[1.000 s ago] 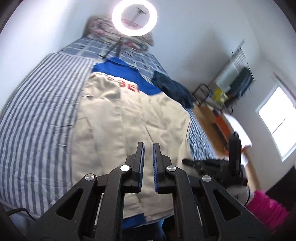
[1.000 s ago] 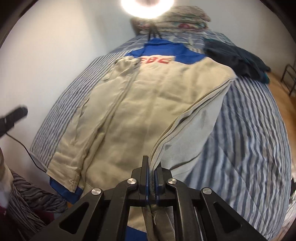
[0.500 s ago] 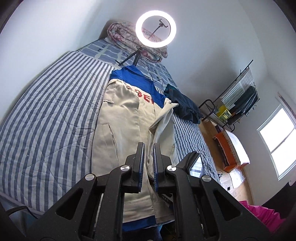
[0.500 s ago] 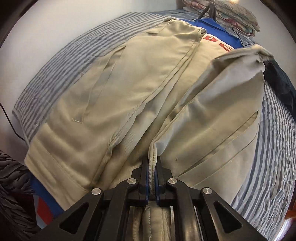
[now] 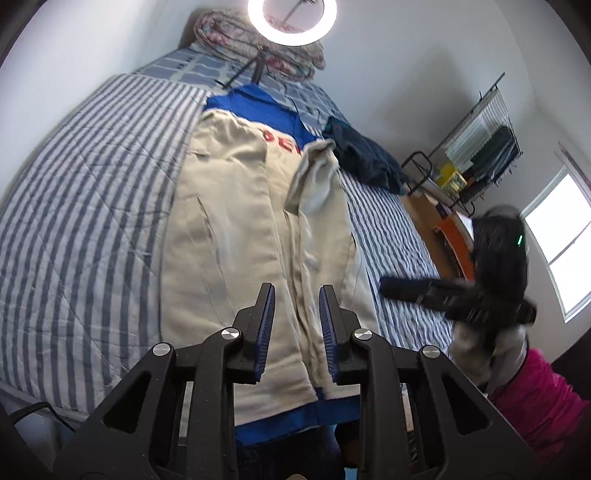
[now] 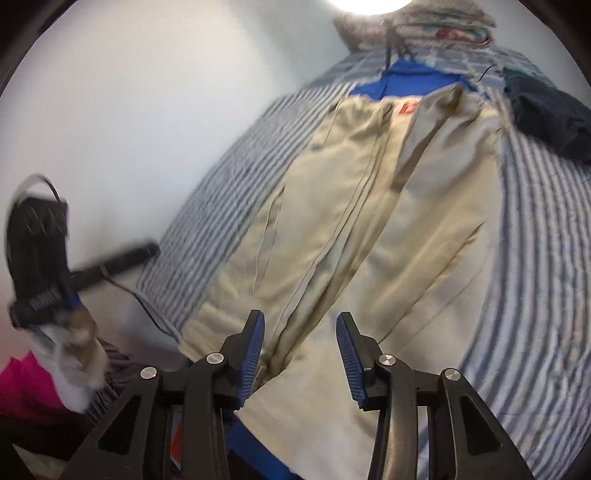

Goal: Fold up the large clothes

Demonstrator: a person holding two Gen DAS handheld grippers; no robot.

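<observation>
Striped bedspread (image 5: pixel 92 206), either side of tongs. Ring light (image 5: pixel 292 22) on tripod, far ahead. Folded quilt (image 5: pixel 229 31) behind it. Dark garment (image 5: pixel 365 158), ahead right. Window (image 5: pixel 561 243), far right.

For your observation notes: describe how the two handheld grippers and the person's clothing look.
Each gripper, left and right, has black angular arms, silver round screws and ribbed blue pads. A thin black cable trails from the left one. The person wears a bright pink sleeve.

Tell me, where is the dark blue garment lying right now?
The dark blue garment lies bunched on the striped bedspread, just right of the beige jacket, toward the far end; both wrist views show it.
</observation>
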